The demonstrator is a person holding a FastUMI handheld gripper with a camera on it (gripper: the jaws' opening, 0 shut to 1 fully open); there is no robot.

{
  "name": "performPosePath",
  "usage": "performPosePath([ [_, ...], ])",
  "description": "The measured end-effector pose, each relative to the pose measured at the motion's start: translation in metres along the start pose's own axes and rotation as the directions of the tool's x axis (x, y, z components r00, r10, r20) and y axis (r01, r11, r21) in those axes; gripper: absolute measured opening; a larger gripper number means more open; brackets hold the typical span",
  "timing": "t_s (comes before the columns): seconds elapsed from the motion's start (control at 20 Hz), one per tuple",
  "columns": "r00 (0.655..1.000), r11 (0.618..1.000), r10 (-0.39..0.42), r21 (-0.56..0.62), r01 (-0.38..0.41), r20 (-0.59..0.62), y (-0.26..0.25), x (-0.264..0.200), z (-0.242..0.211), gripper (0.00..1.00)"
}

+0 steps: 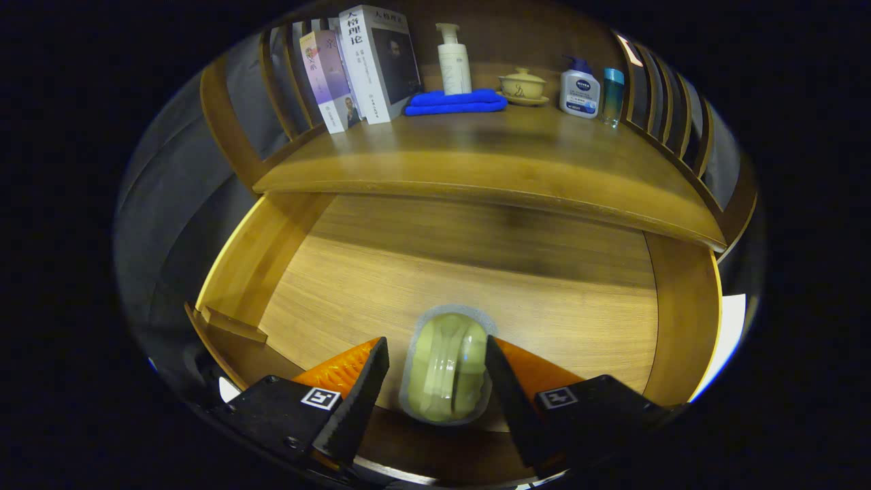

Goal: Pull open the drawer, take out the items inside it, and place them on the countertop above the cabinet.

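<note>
Drawer (476, 272) is pulled open; a pale green tape roll (447, 371) lies on its floor between the parted gripper (437, 373) fingers, with contact unclear. Roll is judged light, stiff and smooth-sided, best pinched across its flat faces.

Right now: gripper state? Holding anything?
Gripper: fingers set either side of the green tape roll in the open drawer; firm grip cannot be told.
</note>
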State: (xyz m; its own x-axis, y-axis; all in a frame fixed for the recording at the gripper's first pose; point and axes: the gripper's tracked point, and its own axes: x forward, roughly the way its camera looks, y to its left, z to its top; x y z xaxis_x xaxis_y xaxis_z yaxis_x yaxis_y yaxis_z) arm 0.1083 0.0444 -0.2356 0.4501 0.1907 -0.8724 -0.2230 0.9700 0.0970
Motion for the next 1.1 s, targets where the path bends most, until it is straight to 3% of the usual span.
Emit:
performPosePath([
  [0.2,1.000,0.999,0.010,0.033,-0.010,-0.022,0.000,0.006,-0.005,0.42],
  [0.4,1.000,1.000,0.008,0.023,-0.008,-0.007,-0.004,0.000,-0.001,0.40],
  [0.5,1.000,1.000,0.017,0.019,-0.017,0.000,-0.001,0.015,-0.009,0.16],
  [1.1,0.964,0.998,0.057,-0.036,-0.050,0.259,0.016,-0.044,0.022,0.16],
])
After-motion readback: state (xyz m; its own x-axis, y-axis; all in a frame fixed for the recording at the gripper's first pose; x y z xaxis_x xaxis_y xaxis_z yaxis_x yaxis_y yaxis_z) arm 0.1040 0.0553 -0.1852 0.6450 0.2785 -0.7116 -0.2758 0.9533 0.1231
